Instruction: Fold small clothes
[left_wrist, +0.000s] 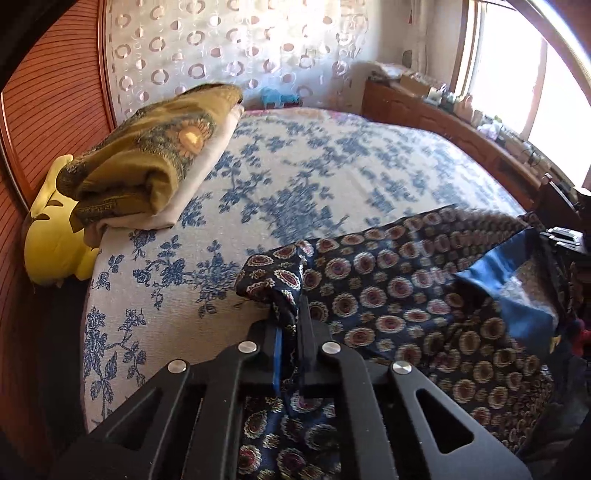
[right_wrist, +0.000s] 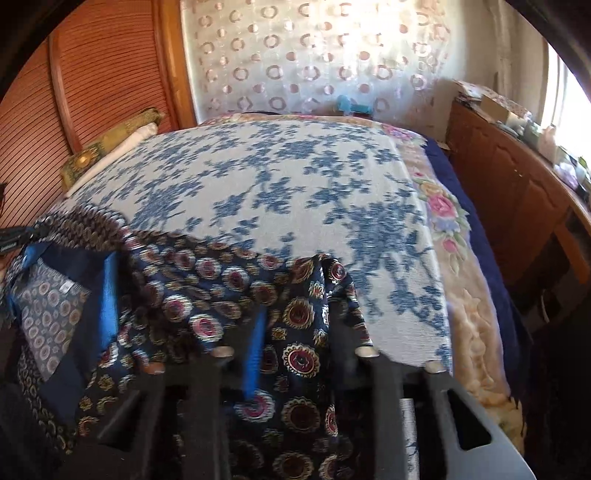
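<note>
**Silky cloth, pinched at both corners**

Navy medallion-print satin garment (left_wrist: 406, 280) lies on the blue-floral bedspread (left_wrist: 258, 173), near edge. Left gripper (left_wrist: 291, 314) and right gripper (right_wrist: 295, 314) each pinch a bunched corner. It looks light, limp and slippery; hemmed corners seem the safest hold.

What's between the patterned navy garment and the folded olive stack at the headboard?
Only bare bedspread separates the navy garment from the olive stack; left wrist view shows it.

No writing can be read anywhere: the small pale tag (right_wrist: 66, 285) on the garment's (right_wrist: 207, 280) lining is too blurred, and the items on the sideboard (left_wrist: 461, 122) are too small.
</note>
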